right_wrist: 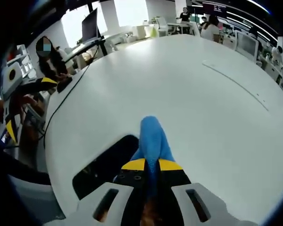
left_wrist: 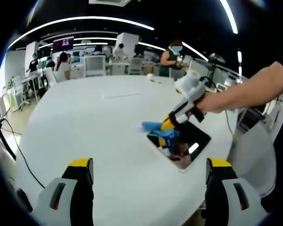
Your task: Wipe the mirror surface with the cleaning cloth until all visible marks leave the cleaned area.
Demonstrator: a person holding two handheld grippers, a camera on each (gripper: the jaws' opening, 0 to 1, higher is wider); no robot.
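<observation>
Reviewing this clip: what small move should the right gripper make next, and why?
Probably sweep the blue cloth back across the mirror. The right gripper is shut on it, and the cloth tip lies past the mirror's edge on the white table.

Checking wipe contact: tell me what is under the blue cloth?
The blue cloth, clamped in the right gripper, lies over the edge of the dark mirror and the white table. Any marks beneath it are hidden.

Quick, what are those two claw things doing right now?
Left gripper: open, holding nothing, above the white table.
Right gripper: shut on the blue cloth, at the mirror.
</observation>
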